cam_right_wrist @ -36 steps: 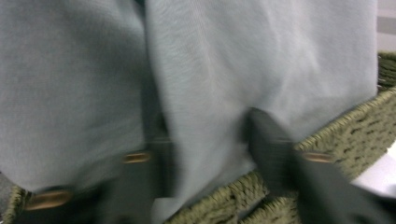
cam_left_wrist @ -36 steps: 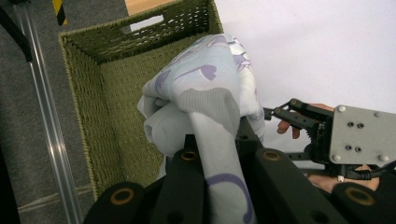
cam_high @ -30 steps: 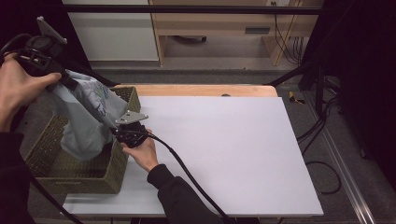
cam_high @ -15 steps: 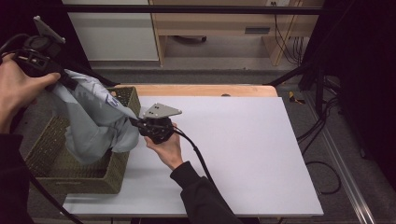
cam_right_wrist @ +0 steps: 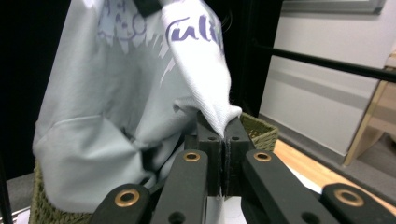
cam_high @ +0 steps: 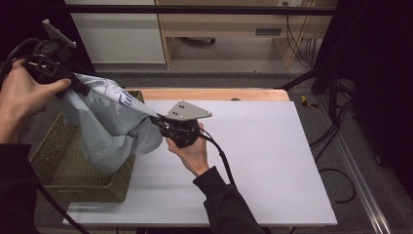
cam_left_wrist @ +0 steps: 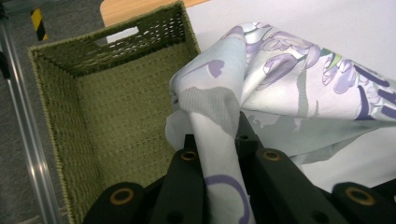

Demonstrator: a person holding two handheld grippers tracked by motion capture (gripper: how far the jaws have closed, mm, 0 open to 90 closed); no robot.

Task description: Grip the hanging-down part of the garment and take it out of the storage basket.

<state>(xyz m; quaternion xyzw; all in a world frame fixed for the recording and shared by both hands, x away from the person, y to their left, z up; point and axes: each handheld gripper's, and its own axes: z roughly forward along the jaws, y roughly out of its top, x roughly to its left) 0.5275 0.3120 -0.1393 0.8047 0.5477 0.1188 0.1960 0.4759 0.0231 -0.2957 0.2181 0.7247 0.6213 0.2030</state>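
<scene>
From the high view, my left tool (cam_high: 73, 84) is up past the bench's (cam_high: 272, 161) left edge, clamped on a pale grey printed shirt (cam_high: 109, 126). The shirt hangs over the woven basket (cam_high: 73, 180) at the bench's left edge. My right tool (cam_high: 157, 120) pinches the shirt's other end, just beside the basket's right rim.

Left gripper view: jaws closed on a fold of shirt (cam_left_wrist: 280, 93), basket (cam_left_wrist: 107, 107) below looks bare inside.

Right gripper view: jaws squeezed tight on a ribbed edge of shirt (cam_right_wrist: 140, 93), basket rim (cam_right_wrist: 259, 128) right behind.
</scene>
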